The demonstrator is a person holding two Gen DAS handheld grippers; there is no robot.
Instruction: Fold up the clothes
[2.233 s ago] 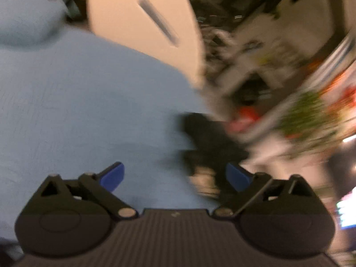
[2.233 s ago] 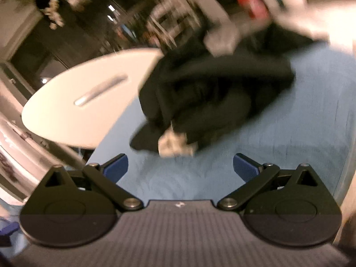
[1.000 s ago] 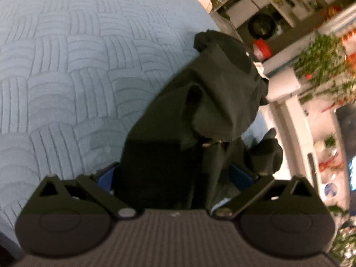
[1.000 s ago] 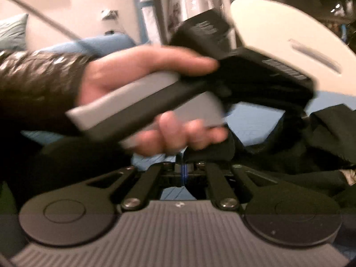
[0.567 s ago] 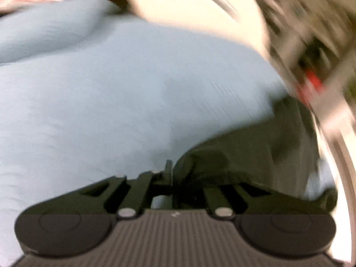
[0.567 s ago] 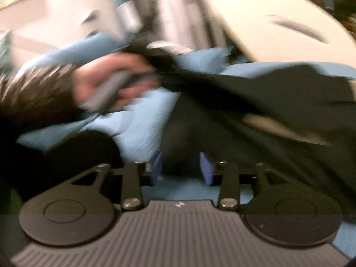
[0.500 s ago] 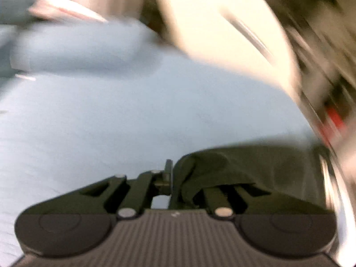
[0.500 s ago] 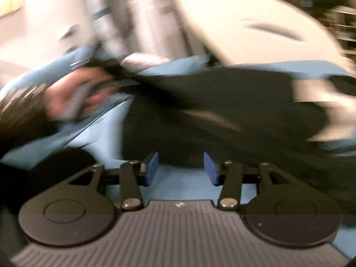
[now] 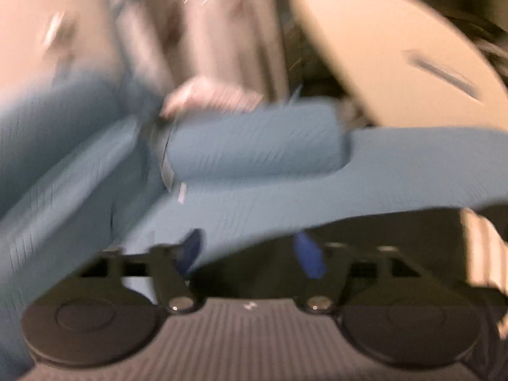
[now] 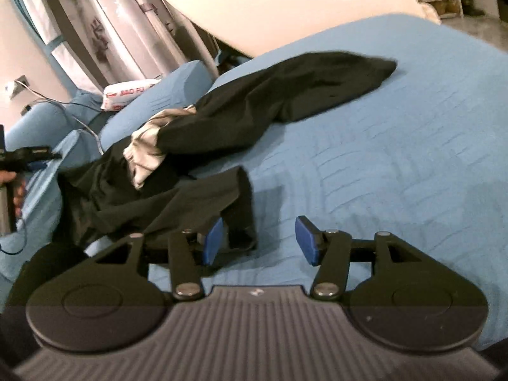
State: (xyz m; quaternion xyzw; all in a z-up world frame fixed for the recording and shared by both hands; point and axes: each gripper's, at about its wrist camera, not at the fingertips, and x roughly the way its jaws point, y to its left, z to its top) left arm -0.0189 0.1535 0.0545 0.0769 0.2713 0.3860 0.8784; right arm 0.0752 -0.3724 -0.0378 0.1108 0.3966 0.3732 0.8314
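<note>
Right wrist view, read from left to right. At the far left edge my left gripper (image 10: 35,155) is visible only in part, low over the bed; its own blurred camera shows its blue pads (image 9: 190,250) standing apart with nothing clamped, so I judge its jaws open. The black garment (image 10: 222,127) lies crumpled on the blue bedspread (image 10: 397,133), running from the left edge diagonally toward the far right, with a pale inner lining (image 10: 149,146) turned out near its middle. I judge that this spread-out, untidy lie is the starting state for folding: the cloth has to be laid out before any fold can be made. My right gripper (image 10: 258,241) sits low over the bedspread with its jaws open and empty; a near flap of the garment lies just beside the left pad (image 10: 212,238), which suggests I am placed to take that edge.

Writing: a white packet (image 10: 130,93) by the blue pillow (image 10: 158,101) carries red letters, of which only "BAO FU" can be made out. A pale oval board (image 10: 285,6) stands beyond the far side of the bed.
</note>
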